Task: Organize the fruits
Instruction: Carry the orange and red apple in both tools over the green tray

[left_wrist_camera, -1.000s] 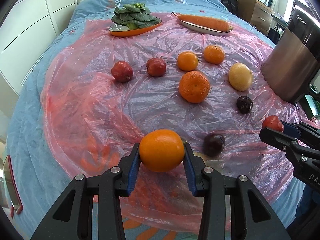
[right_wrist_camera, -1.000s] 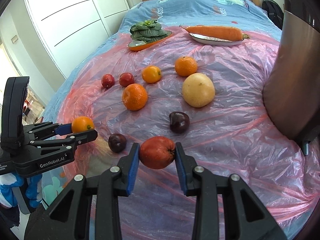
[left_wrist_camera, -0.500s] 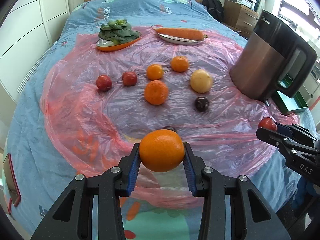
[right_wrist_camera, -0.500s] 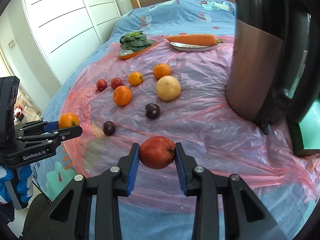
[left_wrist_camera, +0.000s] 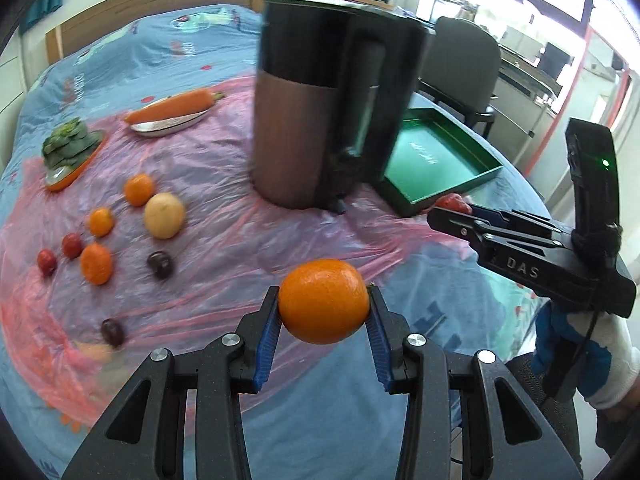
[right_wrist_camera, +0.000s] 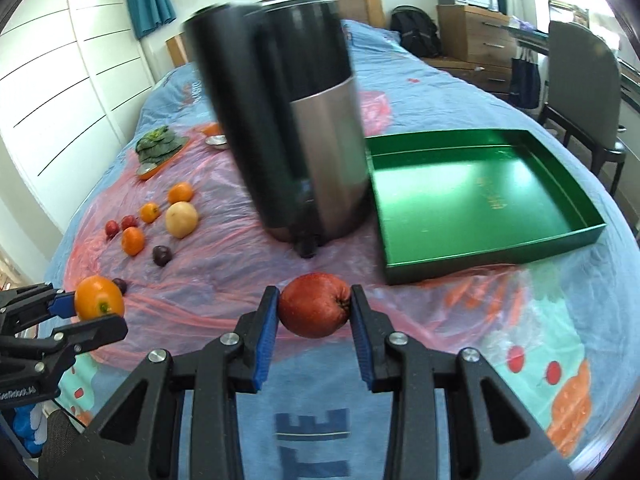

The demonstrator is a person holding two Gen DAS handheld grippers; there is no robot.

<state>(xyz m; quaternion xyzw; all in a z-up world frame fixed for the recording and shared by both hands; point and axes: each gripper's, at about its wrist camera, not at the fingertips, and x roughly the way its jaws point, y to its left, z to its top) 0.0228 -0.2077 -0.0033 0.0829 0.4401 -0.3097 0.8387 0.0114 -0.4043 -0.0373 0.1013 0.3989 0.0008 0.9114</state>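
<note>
Both grippers have swung right since prev frames, toward the green tray [right_wrist_camera: 480, 204], still empty. Left gripper [left_wrist_camera: 323, 308] is clamped on an orange [left_wrist_camera: 323, 301]; right gripper [right_wrist_camera: 314, 312] on a red apple [right_wrist_camera: 314, 305], both held above the bedcover. Approx. eight fruits left on the pink plastic sheet [left_wrist_camera: 224, 248]. Nothing sorted yet.

Daylit bedroom [right_wrist_camera: 80, 80], perhaps white wardrobes

Kettle [right_wrist_camera: 304, 128] stands left of green tray [right_wrist_camera: 496, 256], touching its corner; tray's near edge faces open bed [right_wrist_camera: 460, 380], w/ nothing between.
</note>
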